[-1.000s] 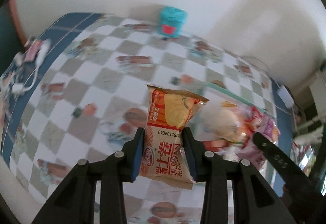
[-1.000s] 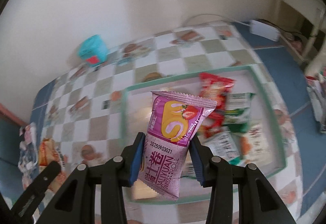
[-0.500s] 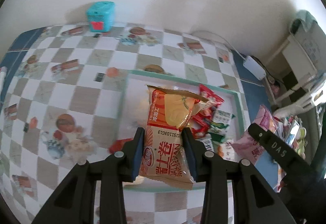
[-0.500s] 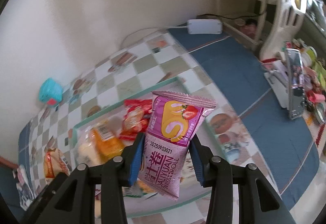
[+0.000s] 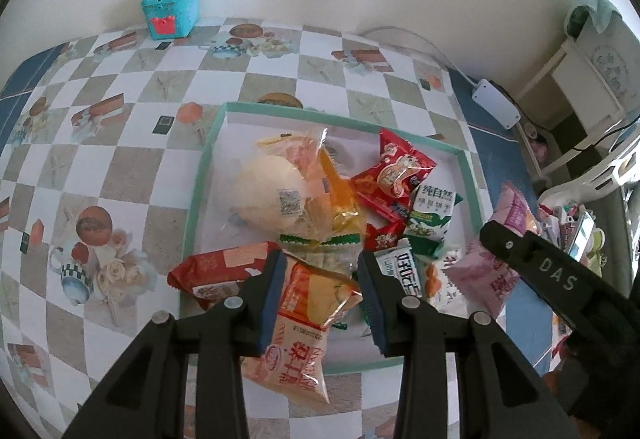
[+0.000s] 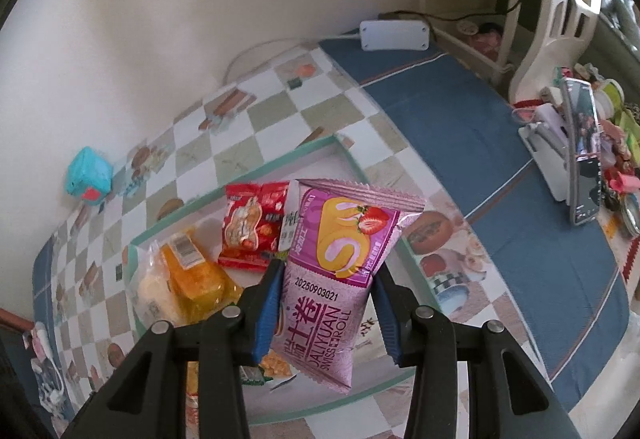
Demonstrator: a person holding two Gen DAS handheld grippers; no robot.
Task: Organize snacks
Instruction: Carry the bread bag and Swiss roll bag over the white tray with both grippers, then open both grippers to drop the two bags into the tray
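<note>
My left gripper (image 5: 320,279) is shut on an orange Swiss roll packet (image 5: 304,323), which hangs tilted between the blue pads over the near edge of the green-rimmed tray (image 5: 208,167). In the tray lie several snacks: a bun packet (image 5: 272,195), a red packet (image 5: 400,171), a green-and-white packet (image 5: 430,217). My right gripper (image 6: 326,279) is shut on a pink strawberry Swiss roll packet (image 6: 336,267), upright, above the tray's (image 6: 256,171) right part. The left wrist view shows that gripper (image 5: 540,267) at the right with the pink packet (image 5: 496,271).
A teal box (image 5: 172,7) stands by the wall on the chequered tablecloth. A white adapter (image 6: 394,35) with its cable lies at the table's far right corner. Beyond the table, a phone on a stand (image 6: 584,147), clutter and a white chair.
Both grippers have swung rightwards to above the tray, each keeping its packet. The orange packet now sits lower and more tilted between the left pads.
</note>
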